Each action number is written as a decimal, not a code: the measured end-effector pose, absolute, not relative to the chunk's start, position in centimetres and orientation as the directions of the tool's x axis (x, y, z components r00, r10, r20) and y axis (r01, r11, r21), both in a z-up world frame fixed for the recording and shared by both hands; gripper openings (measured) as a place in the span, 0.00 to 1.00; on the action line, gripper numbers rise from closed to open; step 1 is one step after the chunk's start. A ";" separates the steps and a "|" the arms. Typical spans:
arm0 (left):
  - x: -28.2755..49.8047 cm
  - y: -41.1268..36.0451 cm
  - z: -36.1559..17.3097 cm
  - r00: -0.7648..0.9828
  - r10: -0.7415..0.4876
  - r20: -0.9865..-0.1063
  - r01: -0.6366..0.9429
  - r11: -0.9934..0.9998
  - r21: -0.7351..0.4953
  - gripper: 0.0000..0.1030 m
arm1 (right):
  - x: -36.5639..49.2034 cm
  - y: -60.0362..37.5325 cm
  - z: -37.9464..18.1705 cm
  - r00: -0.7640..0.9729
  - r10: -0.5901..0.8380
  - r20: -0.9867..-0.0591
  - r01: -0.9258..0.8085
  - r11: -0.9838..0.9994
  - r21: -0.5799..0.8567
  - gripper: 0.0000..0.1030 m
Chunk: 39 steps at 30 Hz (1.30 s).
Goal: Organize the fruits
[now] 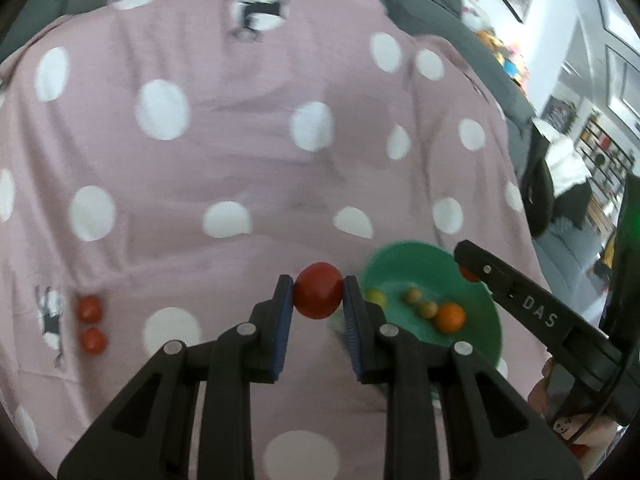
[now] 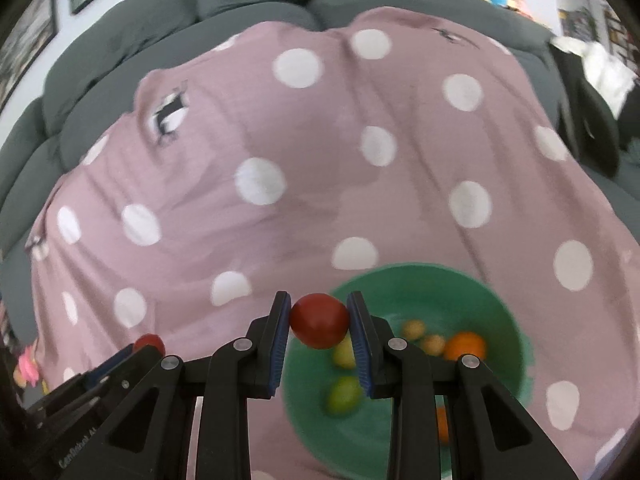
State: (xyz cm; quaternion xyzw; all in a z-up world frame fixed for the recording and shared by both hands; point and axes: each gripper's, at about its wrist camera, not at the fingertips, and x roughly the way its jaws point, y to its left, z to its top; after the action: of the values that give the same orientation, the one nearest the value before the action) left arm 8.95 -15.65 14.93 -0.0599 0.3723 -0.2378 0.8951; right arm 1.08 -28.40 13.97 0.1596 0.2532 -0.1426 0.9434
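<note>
Two grippers, left (image 1: 318,296) | right (image 2: 319,320), each clamping one red tomato | bowl (image 2: 500,308) | two loose tomatoes (image 1: 90,308)

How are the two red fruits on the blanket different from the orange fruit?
The two red fruits lie on the dotted blanket; the orange fruit sits inside the green bowl. The red fruits look smaller and form a pair. Both kinds are round, and no tongs hold them.
</note>
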 end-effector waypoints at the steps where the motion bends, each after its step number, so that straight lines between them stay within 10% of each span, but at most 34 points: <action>1: 9.0 -16.4 14.8 0.600 -0.477 -0.642 0.395 0.875 -0.282 0.24 | 0.9 -29.0 13.8 0.828 -0.195 -0.527 0.364 0.900 0.239 0.31; 39: 9.7 -27.2 9.3 0.362 -0.548 -0.754 0.543 0.782 -0.307 0.24 | 0.8 -35.3 8.7 0.650 -0.278 -0.707 0.574 0.789 0.217 0.31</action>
State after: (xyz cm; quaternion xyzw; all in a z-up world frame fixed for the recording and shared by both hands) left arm 9.65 -27.19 9.31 -0.0027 0.4580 -0.3303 0.8253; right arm 0.82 -35.25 8.75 0.2167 0.3414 -0.2417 0.8821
